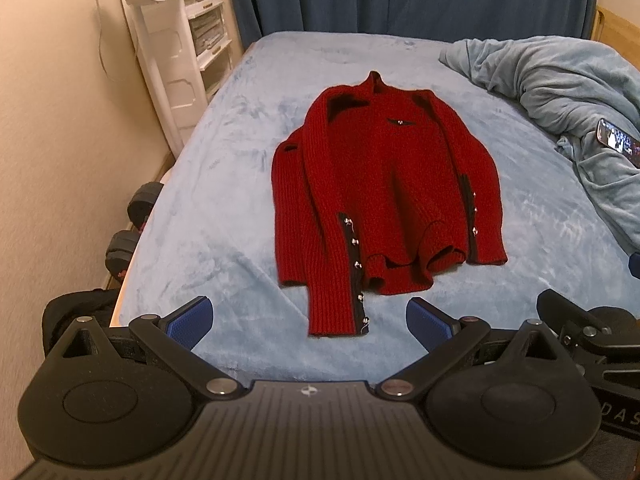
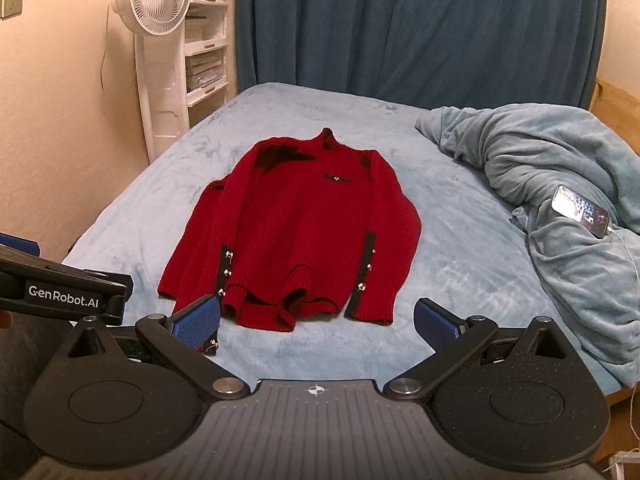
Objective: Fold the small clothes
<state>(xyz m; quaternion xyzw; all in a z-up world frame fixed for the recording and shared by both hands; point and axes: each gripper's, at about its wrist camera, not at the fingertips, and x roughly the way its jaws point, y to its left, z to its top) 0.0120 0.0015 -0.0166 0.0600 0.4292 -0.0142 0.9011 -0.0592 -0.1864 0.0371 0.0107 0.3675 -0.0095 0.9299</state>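
Left gripper [image 1: 308, 320] hovered low over the near edge of the bed [image 1: 208, 208], fingers spread wide and empty; the blue pads [image 1: 191, 320] flanked bare blanket, with the cuff of the long buttoned sleeve [image 1: 340, 280] lying just ahead of and between them. The red sweater [image 1: 384, 184] lay flat beyond the fingertips, collar pointing away, both sleeves already laid inward along the body, hem nearest. Right gripper [image 2: 316, 320] was likewise released, holding nothing — its left pad [image 2: 196, 322] sat over that same sleeve cuff, while the right pad had only blanket in front of it, and the sweater's [image 2: 296, 232] hem lay just ahead between the two. To the right of the right fingers a crumpled quilt [image 2: 560, 208] carried a phone [image 2: 580, 212], well apart from the garment. Judgement: next step looks like the bottom-to-collar fold. To do it well, each gripper should pinch one hem corner through all layers, catching the sleeve cuffs too — the left cuff overhangs the hem and would trail. Lift together, level, and lay toward the collar without dragging the plush blanket.
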